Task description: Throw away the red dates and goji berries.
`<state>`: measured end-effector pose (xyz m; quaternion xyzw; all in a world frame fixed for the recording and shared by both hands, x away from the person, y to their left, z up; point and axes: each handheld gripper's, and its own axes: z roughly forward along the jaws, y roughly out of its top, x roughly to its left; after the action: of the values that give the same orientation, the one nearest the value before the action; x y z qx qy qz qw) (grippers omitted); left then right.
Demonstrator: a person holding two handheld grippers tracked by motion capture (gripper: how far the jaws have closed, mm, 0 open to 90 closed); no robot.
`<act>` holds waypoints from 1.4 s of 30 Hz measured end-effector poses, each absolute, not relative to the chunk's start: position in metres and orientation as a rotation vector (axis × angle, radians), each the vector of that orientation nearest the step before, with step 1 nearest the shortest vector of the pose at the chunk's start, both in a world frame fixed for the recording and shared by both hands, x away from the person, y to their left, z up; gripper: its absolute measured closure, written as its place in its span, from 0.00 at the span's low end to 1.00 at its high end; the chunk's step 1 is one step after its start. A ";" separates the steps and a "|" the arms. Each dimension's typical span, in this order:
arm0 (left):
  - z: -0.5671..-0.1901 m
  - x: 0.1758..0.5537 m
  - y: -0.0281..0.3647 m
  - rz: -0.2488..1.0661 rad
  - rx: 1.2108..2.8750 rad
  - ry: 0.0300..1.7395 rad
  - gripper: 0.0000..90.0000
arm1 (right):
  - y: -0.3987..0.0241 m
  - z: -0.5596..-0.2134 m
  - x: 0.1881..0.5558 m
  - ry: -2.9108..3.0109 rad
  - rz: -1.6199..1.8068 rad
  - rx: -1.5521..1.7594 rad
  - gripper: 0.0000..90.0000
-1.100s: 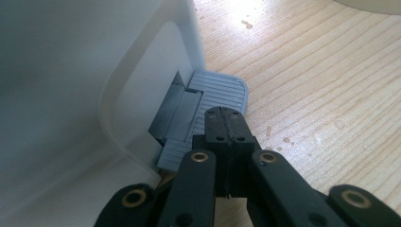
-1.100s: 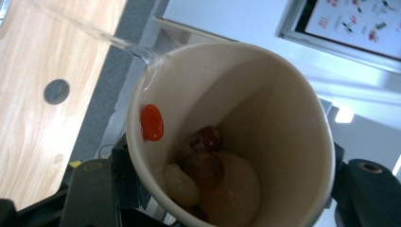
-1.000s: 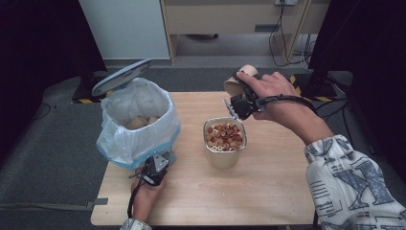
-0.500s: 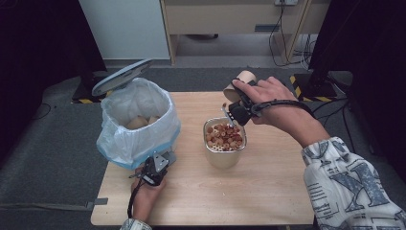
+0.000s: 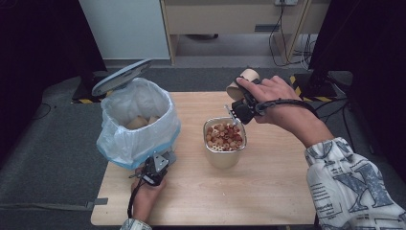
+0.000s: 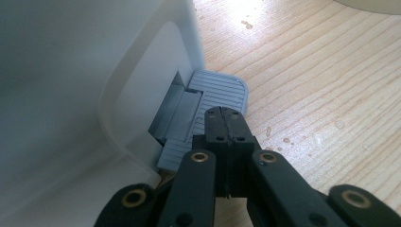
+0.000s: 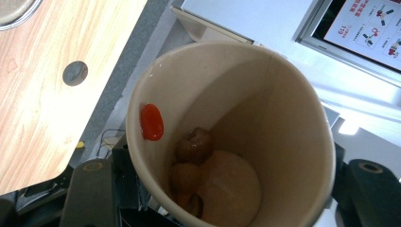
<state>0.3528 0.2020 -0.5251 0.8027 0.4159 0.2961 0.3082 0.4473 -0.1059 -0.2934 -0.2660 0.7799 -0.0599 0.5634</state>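
Fingers of the right gripper (image 5: 238,106) clamp a tilted paper cup (image 5: 243,82) above the far side of the metal container (image 5: 224,143) in the high view, while the left gripper (image 5: 154,168) sits at the bin (image 5: 136,122). Left gripper view: jaws pressed together, empty, over the grey pedal (image 6: 208,101). Right gripper view: the cup (image 7: 227,127) keeps some food pieces inside.

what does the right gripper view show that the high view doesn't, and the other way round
Right gripper view alone: the inside of the paper cup, with an orange-red bit stuck to its wall and brownish pieces near the bottom.

High view alone: the lined bin with its lid up, the left gripper at the bin's foot, and the food in the metal container.

Both: the right gripper clamped on the cup, held tilted past the far side of the container, plus the wooden table and the container's rim.
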 end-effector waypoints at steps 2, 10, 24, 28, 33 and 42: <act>-0.525 0.353 0.202 0.783 2.126 1.099 0.99 | -0.106 -0.293 0.448 1.837 -0.135 -0.618 0.38; -0.525 0.353 0.202 0.782 2.123 1.099 0.99 | -0.109 -0.296 0.449 1.868 -0.070 -0.568 0.38; -0.525 0.353 0.202 0.781 2.123 1.100 0.99 | -0.122 -0.299 0.454 1.967 0.143 -0.403 0.38; -0.525 0.353 0.202 0.781 2.127 1.099 0.99 | -0.127 -0.301 0.458 1.994 0.196 -0.353 0.38; -0.525 0.353 0.202 0.780 2.122 1.100 0.99 | -0.132 -0.303 0.461 2.009 0.247 -0.311 0.38; -0.525 0.353 0.202 0.782 2.125 1.098 0.99 | -0.142 -0.306 0.462 2.033 0.322 -0.241 0.38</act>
<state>0.3529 0.2022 -0.5250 0.8034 0.4152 0.2957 0.3076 0.4618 -0.1416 -0.3056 -0.1001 0.8441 0.1336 0.5095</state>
